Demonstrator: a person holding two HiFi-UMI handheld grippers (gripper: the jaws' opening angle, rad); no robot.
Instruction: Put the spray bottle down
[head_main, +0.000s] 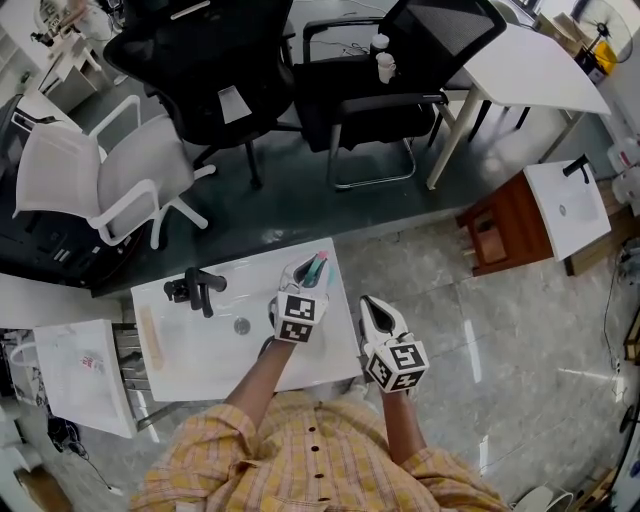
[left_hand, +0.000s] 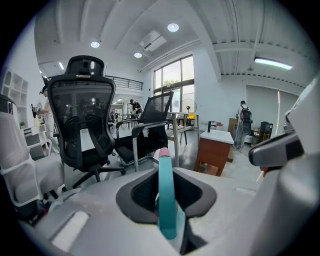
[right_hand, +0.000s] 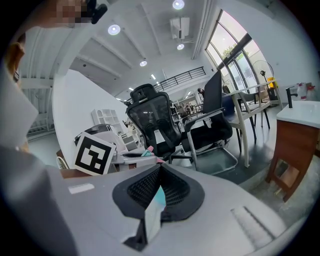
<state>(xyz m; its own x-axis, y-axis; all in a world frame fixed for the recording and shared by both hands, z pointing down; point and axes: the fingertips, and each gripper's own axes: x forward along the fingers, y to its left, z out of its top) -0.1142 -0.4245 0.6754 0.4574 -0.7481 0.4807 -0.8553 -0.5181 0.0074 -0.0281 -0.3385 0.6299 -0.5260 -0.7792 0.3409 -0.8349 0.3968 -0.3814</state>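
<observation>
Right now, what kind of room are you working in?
Probably an open-plan office used as a test lab: black mesh office chairs, a white desk, and a white washbasin with a black faucet. A second vanity unit stands on the floor to the right.

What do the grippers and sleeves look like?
The left gripper and right gripper both have pale grey-white moulded shells, with black ribbed pads inside the jaws. Each carries a white cube printed with black square markers. No cables are visible. The person wears an orange-yellow plaid shirt, its sleeves ending above the forearms.
</observation>
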